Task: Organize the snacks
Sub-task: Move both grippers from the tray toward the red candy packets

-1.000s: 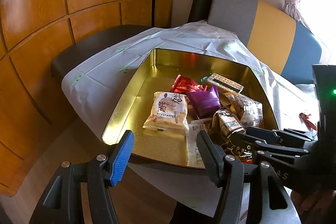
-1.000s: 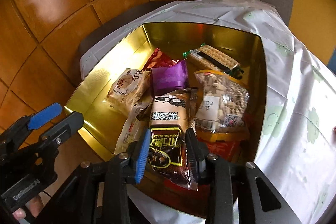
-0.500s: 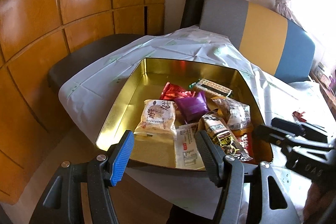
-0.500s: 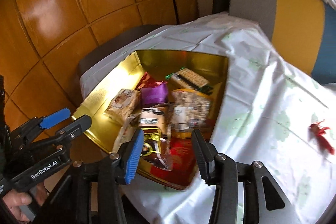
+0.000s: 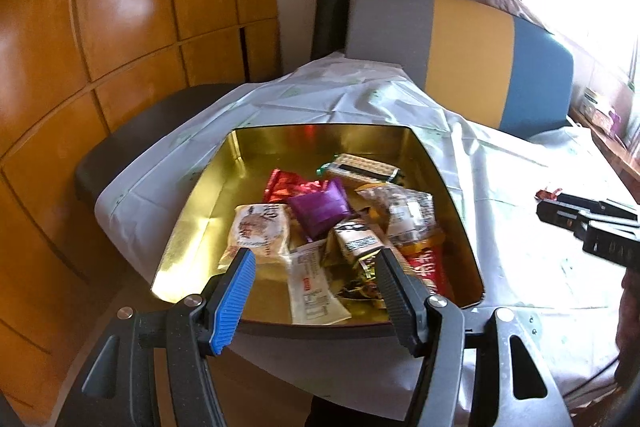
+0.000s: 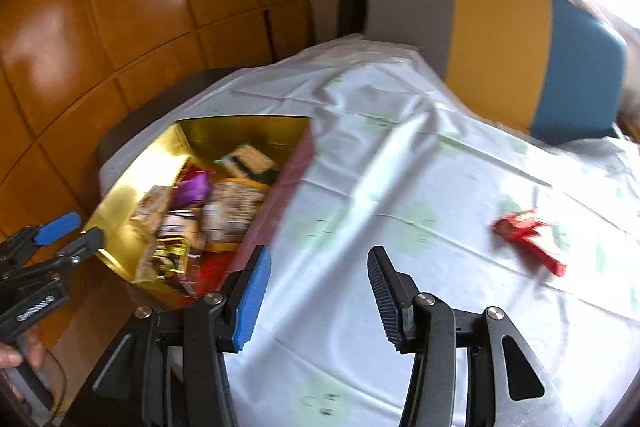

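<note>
An open gold tin (image 5: 192, 211) sits on the white tablecloth (image 6: 400, 187) and holds several snack packets, among them a purple one (image 5: 320, 207) and a dark black-and-gold one (image 5: 356, 243). My left gripper (image 5: 314, 267) hovers open above the tin's near edge with nothing between its fingers. My right gripper (image 6: 318, 259) is open and empty over bare tablecloth, to the right of the tin. A red snack packet (image 6: 528, 239) lies alone on the cloth, further right of the right gripper.
A bench back in grey, yellow and blue (image 5: 472, 55) runs behind the table, with orange wood panelling (image 5: 120, 27) on the left. A dark seat (image 5: 140, 131) stands by the table's left corner. A hand (image 6: 20, 351) holds the left gripper's handle.
My right gripper let go of the dark black-and-gold packet in the tin, opened, and swung right over the tablecloth. The left gripper drew back a little and stayed open.
</note>
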